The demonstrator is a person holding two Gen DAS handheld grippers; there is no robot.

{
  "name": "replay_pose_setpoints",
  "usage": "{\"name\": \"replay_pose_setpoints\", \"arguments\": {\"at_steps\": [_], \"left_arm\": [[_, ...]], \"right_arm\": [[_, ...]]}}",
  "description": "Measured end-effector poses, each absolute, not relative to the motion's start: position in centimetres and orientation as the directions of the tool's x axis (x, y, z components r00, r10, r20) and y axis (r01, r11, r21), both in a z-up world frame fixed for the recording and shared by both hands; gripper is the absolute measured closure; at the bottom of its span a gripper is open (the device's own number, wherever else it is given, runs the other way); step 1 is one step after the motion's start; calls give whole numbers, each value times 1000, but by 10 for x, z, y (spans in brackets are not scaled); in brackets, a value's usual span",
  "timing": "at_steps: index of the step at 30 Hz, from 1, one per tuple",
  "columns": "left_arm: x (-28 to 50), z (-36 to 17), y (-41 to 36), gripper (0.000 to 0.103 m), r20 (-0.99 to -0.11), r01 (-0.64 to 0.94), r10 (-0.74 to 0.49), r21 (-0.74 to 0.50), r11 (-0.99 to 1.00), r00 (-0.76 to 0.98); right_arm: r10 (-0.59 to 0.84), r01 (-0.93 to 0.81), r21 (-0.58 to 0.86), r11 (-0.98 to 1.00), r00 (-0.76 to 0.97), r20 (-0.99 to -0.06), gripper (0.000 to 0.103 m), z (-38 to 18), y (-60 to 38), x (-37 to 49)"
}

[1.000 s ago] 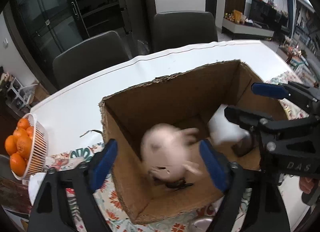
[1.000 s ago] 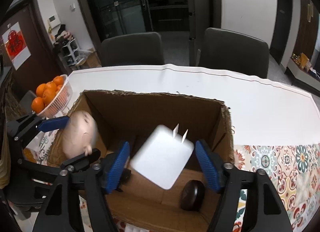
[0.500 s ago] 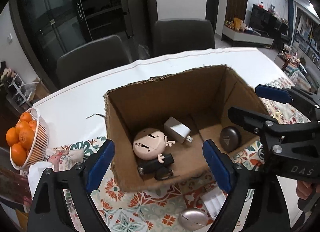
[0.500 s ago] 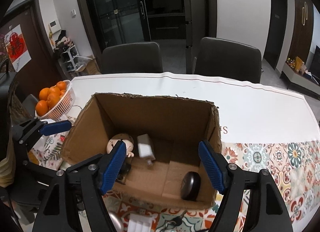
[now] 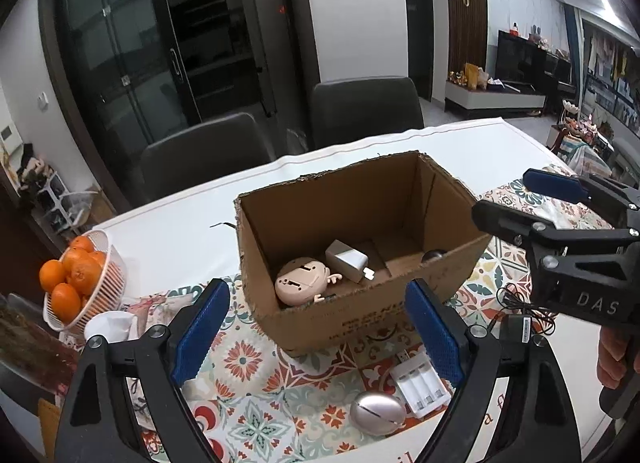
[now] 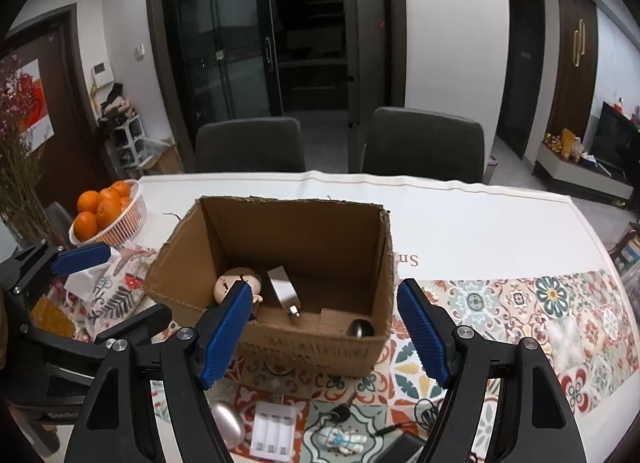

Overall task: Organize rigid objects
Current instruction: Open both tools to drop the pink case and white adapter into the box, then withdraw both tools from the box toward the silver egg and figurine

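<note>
While we hold both grippers, left [image 5: 316, 333] and right [image 6: 326, 329], wide apart and empty above the table, the doll [image 5: 301, 281], charger [image 5: 347, 261] and dark mouse [image 6: 360, 329] lie inside the cardboard box [image 5: 360, 323].

Both tools are black plastic frames with angular arms. The left gripper [image 5: 318, 329] and the right gripper [image 6: 325, 329] each carry two blue ribbed pads [image 5: 200, 329], with silver screws at the joints. One side panel reads "DAS" in pale letters.
</note>
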State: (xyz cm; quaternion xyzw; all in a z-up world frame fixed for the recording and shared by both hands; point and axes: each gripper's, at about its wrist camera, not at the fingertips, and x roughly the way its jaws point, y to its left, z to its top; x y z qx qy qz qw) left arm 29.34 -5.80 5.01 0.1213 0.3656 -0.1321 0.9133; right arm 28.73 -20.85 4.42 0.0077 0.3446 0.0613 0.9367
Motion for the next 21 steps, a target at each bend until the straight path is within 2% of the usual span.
{"name": "replay_pose_setpoints", "arguments": {"at_steps": [12,21], "left_arm": [[246,48,-48,13,-645,317,-142,163,934,751],[221,38,-40,13,-649,335,-146,177,926,747]], "right_arm": [[77,-59,51,997,815,-575,28,47,-209,236],[73,-62,38,997,821,-567,28,36,-202,214]]}}
